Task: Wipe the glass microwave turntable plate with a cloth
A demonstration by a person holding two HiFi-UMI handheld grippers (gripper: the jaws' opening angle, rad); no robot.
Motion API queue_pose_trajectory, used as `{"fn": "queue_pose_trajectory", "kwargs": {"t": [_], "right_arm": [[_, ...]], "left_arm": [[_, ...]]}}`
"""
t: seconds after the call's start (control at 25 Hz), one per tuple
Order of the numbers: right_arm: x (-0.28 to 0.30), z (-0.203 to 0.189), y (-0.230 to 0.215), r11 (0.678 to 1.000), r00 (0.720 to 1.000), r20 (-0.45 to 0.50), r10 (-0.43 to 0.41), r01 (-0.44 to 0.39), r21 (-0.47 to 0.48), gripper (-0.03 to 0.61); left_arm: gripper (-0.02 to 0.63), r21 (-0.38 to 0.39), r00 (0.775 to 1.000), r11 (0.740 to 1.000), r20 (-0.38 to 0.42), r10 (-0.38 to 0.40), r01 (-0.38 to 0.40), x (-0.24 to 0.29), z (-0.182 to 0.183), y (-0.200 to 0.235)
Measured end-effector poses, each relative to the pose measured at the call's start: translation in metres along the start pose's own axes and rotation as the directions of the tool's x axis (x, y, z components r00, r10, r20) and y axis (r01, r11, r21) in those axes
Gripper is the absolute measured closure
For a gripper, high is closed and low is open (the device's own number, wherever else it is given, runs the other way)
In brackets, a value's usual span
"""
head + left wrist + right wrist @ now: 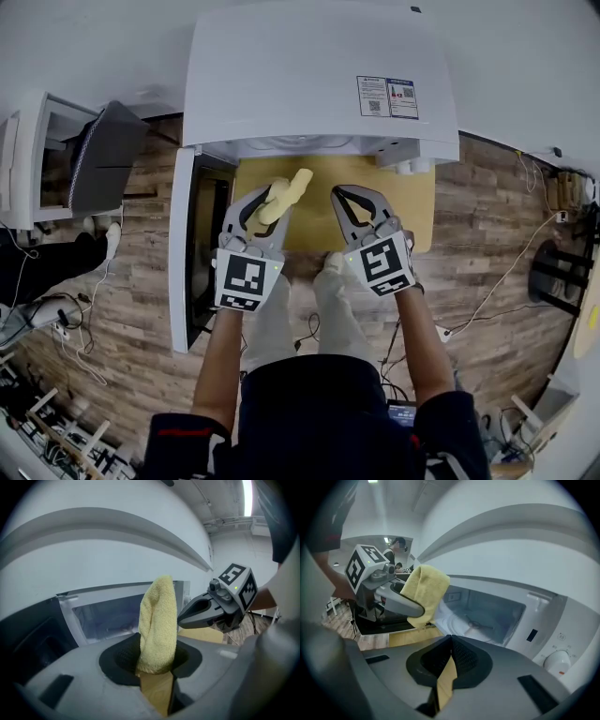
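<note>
My left gripper [157, 666] is clamped on the cloth [158, 620], a pale yellow terry towel folded into a thick roll. In the left gripper view it stands up out of the black pads at mid-frame, leaning slightly right. My right gripper [450, 640] holds nothing, its jaws pressed together with only a sliver of tan board [412, 202] showing below them. In the head view both grippers sit side by side at the centre, the cloth poking up and to the right from the left one.

Beyond them the white microwave [309, 75] fills the top of the frame, its door [183, 253] swung open at the left. In the right gripper view the turntable plate [459, 620] lies flat on the cavity floor. It is a clear, pale disc, just above and right of my closed jaws and right of the cloth, touching neither.
</note>
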State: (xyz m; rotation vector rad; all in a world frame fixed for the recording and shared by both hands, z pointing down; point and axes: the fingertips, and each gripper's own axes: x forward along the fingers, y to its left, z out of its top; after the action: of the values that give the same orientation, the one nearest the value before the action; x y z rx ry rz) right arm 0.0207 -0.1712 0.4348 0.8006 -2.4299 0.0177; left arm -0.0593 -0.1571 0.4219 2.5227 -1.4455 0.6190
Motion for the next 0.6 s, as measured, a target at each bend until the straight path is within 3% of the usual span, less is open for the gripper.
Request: {"fn": "queue_pose_trajectory", "kwargs": {"t": [0.28,0.6], "right_arm": [[0.023,-0.022,-0.004,0.999,0.999,-0.031,0.007,-0.008,-0.034,0.568],[0.050,-0.037,-0.007,0.987,0.997,-0.078,0.024,-0.036,-0.158,0.568]], "left_arm": [[0.485,0.024,1.000,1.000,-0.013,-0.015,0.015,0.018,-0.022,0.002],[0.485,0.070,1.000,0.997,-0.017,-0.023,0.024,0.040,-0.042,-0.002]]}}
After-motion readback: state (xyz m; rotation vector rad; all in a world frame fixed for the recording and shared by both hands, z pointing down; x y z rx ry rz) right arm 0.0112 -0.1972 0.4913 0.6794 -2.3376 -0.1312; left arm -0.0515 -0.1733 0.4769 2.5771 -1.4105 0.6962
